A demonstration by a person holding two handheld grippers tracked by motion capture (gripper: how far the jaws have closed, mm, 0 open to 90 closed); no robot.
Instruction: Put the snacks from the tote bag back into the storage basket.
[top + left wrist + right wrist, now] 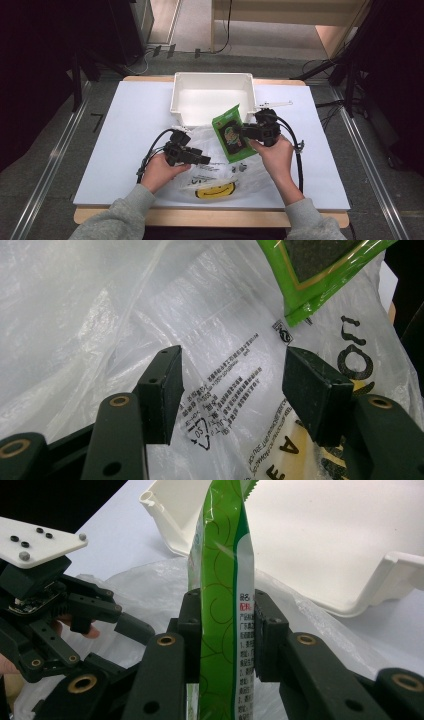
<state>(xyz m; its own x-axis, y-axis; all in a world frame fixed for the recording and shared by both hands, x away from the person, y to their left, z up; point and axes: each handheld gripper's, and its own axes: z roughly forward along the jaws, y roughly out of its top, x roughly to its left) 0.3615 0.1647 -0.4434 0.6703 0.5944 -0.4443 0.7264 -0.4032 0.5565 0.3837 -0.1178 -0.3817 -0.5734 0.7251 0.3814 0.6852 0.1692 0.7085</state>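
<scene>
My right gripper (244,131) is shut on a green snack packet (230,133), lifted above the table near the front right corner of the white bin (176,95). Its pads clamp the packet (223,630) edge-on in the right gripper view (223,632). Under it lies a clear plastic bag (220,170) with printed text and a yellow smiley face. My left gripper (206,160) rests low over the bag (150,305), jaws apart, nothing but the film beneath them in the left gripper view (232,382). A corner of the green packet (320,270) hangs above the bag there.
The white bin (320,540) stands empty at the back middle of the white tabletop (125,130). A small white part (274,105) lies right of the bin. The left gripper (60,615) sits close on the left in the right gripper view.
</scene>
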